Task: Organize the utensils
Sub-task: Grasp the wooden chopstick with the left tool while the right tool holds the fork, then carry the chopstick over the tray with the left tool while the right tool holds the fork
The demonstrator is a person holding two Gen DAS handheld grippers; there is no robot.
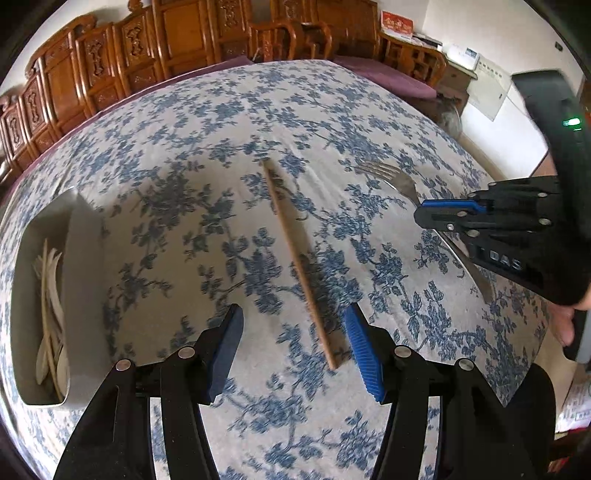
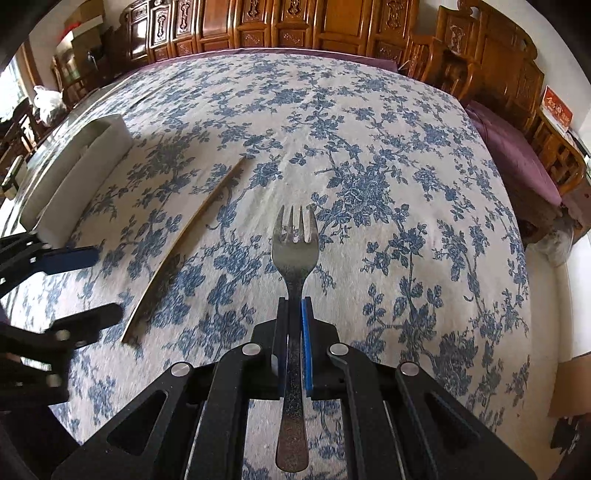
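Note:
My right gripper (image 2: 294, 301) is shut on a metal fork (image 2: 293, 251), pinching the handle just below the head, with the tines pointing away from me. In the left wrist view the fork (image 1: 391, 177) sticks out of the right gripper (image 1: 439, 218) at the right. A long wooden chopstick (image 1: 295, 251) lies on the flowered tablecloth. Its near end sits between the fingers of my open left gripper (image 1: 293, 347), close to the right pad and untouched. The right wrist view shows the chopstick (image 2: 192, 229) and the left gripper (image 2: 83, 290) at the left.
A white rectangular tray (image 1: 85, 277) stands at the table's left, holding several pale spoons and sticks (image 1: 51, 314). It also shows as the tray (image 2: 74, 173) in the right wrist view. Carved wooden chairs (image 2: 332, 26) line the far side. A person's hand (image 1: 565, 325) is at the right edge.

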